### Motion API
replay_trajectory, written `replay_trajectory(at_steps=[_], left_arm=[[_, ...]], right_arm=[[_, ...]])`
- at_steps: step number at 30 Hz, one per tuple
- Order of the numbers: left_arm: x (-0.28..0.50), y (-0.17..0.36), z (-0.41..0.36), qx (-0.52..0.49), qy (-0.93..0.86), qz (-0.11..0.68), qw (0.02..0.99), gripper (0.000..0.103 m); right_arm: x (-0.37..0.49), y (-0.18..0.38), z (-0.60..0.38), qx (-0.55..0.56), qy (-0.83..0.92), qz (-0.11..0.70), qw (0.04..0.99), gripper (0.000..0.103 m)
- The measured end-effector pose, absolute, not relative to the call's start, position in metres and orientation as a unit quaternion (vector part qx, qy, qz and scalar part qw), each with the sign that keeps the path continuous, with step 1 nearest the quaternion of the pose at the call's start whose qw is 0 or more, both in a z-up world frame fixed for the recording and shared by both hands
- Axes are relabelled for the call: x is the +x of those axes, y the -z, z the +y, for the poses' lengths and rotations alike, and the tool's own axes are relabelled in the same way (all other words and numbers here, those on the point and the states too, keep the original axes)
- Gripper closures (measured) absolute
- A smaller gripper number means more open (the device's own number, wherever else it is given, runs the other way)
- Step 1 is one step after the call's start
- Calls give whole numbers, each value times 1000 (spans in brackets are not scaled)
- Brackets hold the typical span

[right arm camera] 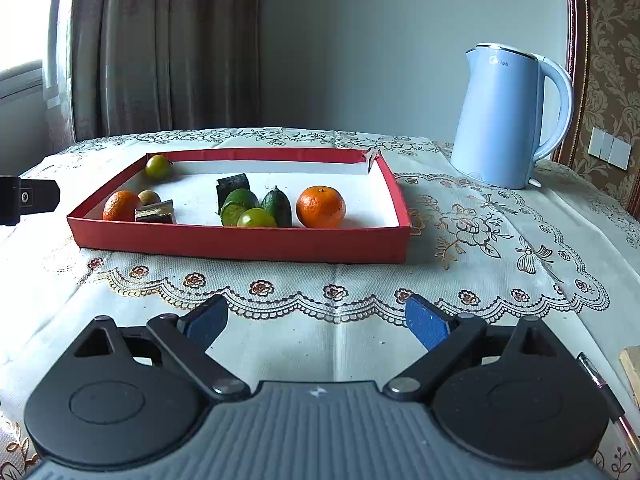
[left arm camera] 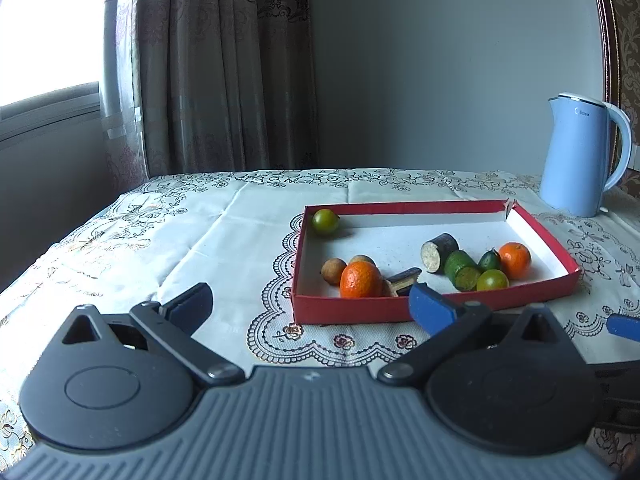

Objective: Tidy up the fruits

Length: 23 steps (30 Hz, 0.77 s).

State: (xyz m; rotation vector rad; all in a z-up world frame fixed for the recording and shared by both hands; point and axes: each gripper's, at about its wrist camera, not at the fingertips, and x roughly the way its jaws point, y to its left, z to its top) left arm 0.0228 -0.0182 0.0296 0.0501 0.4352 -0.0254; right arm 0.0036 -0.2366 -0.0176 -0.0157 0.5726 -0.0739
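Note:
A shallow red box (left arm camera: 400,208) (right arm camera: 240,240) lies on the tablecloth and holds the fruit. Inside are two oranges (left arm camera: 361,279) (left arm camera: 515,260), two round green fruits (left arm camera: 325,221) (left arm camera: 492,280), cut cucumber pieces (left arm camera: 462,270), a dark-skinned stub (left arm camera: 438,252), small brown fruits (left arm camera: 333,271) and a dark wedge (left arm camera: 402,280). My left gripper (left arm camera: 312,304) hangs open and empty just before the box's near wall. My right gripper (right arm camera: 317,320) is open and empty too, further back from the box, facing the right orange (right arm camera: 321,207).
A pale blue kettle (left arm camera: 580,156) (right arm camera: 504,120) stands at the back right of the table. A curtain and a window are at the left, and the table edge falls away there. The left gripper's body (right arm camera: 28,198) shows at the far left of the right wrist view.

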Motion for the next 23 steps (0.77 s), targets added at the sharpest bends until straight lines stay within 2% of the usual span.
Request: replay_trajectory(at_steps=[23], left_arm=[[22,-21,-7,20,5,219,975,0]], right_arm=[[3,19,-236,-11,35,281,959,7]])
